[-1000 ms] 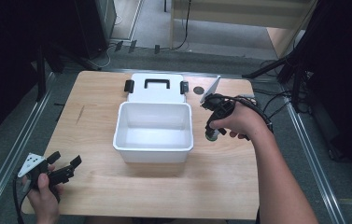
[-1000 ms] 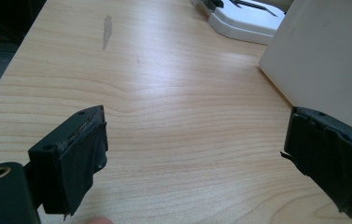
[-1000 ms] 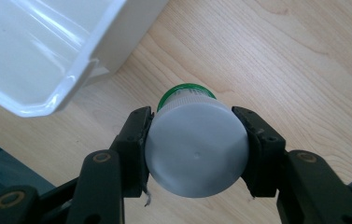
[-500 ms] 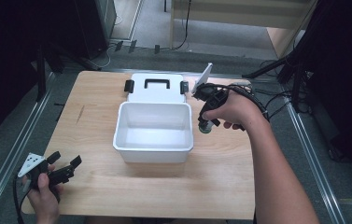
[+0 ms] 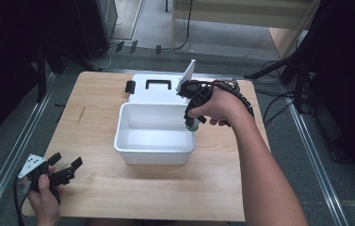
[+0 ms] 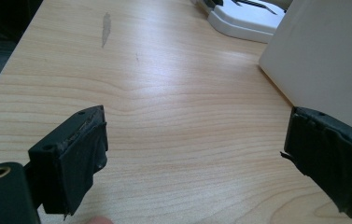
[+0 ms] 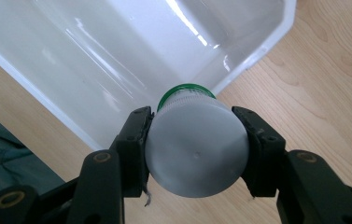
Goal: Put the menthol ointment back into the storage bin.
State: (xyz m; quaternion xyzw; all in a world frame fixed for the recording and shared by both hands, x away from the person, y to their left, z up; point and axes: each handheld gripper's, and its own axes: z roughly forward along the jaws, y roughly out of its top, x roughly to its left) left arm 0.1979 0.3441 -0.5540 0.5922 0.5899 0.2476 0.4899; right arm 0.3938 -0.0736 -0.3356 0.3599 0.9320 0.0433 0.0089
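The jaws of the left gripper [image 5: 64,168] stand wide apart with nothing between them but bare wood of the table [image 6: 164,93]. A hand [image 5: 43,197] holds it near the table's near left corner, and the hand is partly cut off by the bottom edge of the high view. In the left gripper view the left jaw's pad looks frayed at its edge, and a blurred fingertip just shows at the bottom edge. Beyond the right jaw stands the white outer wall of the bin [image 6: 323,56], its top cut off by the frame. Past the jaws, farther up the table, a grey smear [image 6: 106,22] marks the wood, and the white lid [image 6: 246,21] lies flat, only part of it in frame.

The jaws of the right gripper [image 7: 197,140] are closed on a grey bottle [image 7: 197,149] with a green cap [image 7: 185,88], one jaw on each side of its body. The bottle points cap-first, away from the jaws, toward the bin's near right rim [image 7: 257,51]; whether the cap touches the rim cannot be told. In the high view the right hand [image 5: 220,106] hides most of the gripper and the bottle, leaving the green cap [image 5: 191,126] just at the bin's right edge. The inside of the bin [image 5: 154,127] looks white and glossy.
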